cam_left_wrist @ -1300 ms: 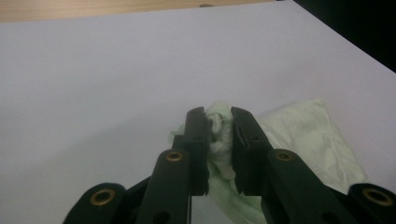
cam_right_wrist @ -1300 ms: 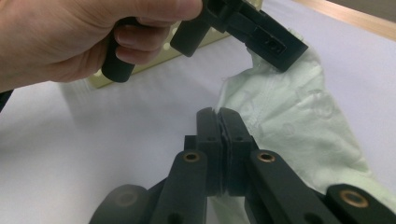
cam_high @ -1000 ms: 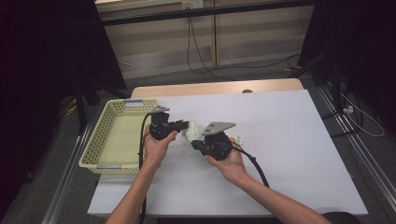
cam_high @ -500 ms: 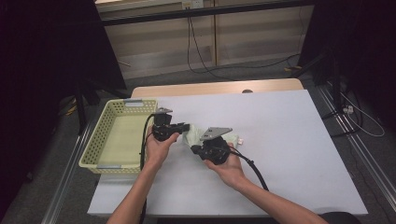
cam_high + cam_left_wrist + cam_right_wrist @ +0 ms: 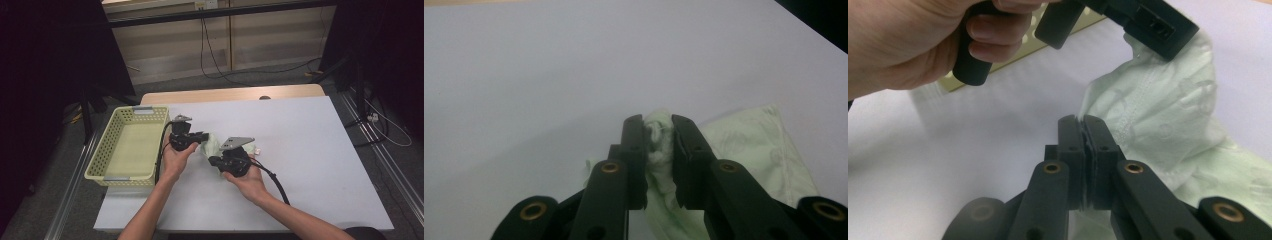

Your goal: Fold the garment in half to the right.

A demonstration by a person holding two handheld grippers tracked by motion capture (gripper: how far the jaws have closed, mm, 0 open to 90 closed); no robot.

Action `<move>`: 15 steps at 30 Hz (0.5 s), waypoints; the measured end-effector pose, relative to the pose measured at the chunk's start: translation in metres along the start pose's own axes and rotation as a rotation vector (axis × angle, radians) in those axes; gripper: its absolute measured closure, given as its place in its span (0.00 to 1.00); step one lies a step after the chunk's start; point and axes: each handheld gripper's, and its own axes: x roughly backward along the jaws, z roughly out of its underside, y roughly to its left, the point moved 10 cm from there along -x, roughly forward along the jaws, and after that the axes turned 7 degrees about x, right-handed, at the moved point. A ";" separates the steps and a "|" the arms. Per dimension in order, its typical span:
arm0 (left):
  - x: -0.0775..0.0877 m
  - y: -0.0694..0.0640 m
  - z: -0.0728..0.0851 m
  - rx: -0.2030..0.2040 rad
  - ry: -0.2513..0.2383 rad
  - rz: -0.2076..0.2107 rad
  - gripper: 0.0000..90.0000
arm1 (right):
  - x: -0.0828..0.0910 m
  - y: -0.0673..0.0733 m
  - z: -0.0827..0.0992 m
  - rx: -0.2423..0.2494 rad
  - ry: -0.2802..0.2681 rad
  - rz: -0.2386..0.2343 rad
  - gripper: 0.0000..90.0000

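cloth: pale green cloth (image 5: 211,145), bunched, on white table (image 5: 310,150) btwn both grippers, just right of basket
left gripper (image 5: 658,131): jaws pinching a wad of cloth
right gripper (image 5: 1080,131): jaws pressed together, thin cloth edge caught btwn them
basket: yellow basket (image 5: 107,150), at table's left edge
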 end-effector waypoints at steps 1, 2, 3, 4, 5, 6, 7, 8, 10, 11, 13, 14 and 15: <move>-0.001 0.000 0.000 0.002 0.001 0.001 0.86 | 0.001 -0.001 0.000 -0.005 -0.001 0.002 0.97; -0.002 -0.001 0.000 0.005 0.006 0.004 0.86 | 0.002 -0.002 0.000 -0.013 0.000 0.002 0.97; -0.003 -0.002 -0.001 0.003 0.003 0.009 0.86 | 0.003 -0.003 0.001 -0.021 -0.001 0.001 0.97; -0.003 -0.003 -0.001 0.002 0.012 0.013 0.86 | 0.004 -0.004 0.001 -0.022 0.001 0.002 0.97; -0.004 -0.004 -0.002 0.002 0.006 0.018 0.86 | 0.005 -0.004 0.002 -0.021 0.002 0.003 0.97; -0.005 -0.006 -0.002 -0.004 0.015 0.019 0.86 | 0.006 -0.005 0.003 -0.025 0.000 0.006 0.97; -0.006 -0.007 -0.001 -0.005 0.017 0.018 0.86 | 0.007 -0.005 0.003 -0.024 0.001 0.004 0.97; -0.007 -0.009 -0.001 -0.008 0.016 0.021 0.86 | 0.008 -0.006 0.004 -0.023 0.002 0.006 0.97; -0.011 -0.012 0.000 -0.009 0.024 0.023 0.86 | 0.009 -0.006 0.005 -0.028 0.005 0.003 0.97; -0.013 -0.013 0.000 -0.008 0.025 0.027 0.86 | 0.010 -0.006 0.007 -0.027 0.008 0.003 0.97; -0.015 -0.015 0.000 -0.009 0.028 0.028 0.86 | 0.011 -0.007 0.009 -0.034 0.012 0.002 0.97; -0.016 -0.016 0.001 -0.009 0.033 0.029 0.86 | 0.012 -0.008 0.011 -0.030 0.015 0.006 0.97; -0.018 -0.017 0.000 -0.005 0.026 0.033 0.86 | 0.012 -0.008 0.012 -0.036 0.014 0.004 0.97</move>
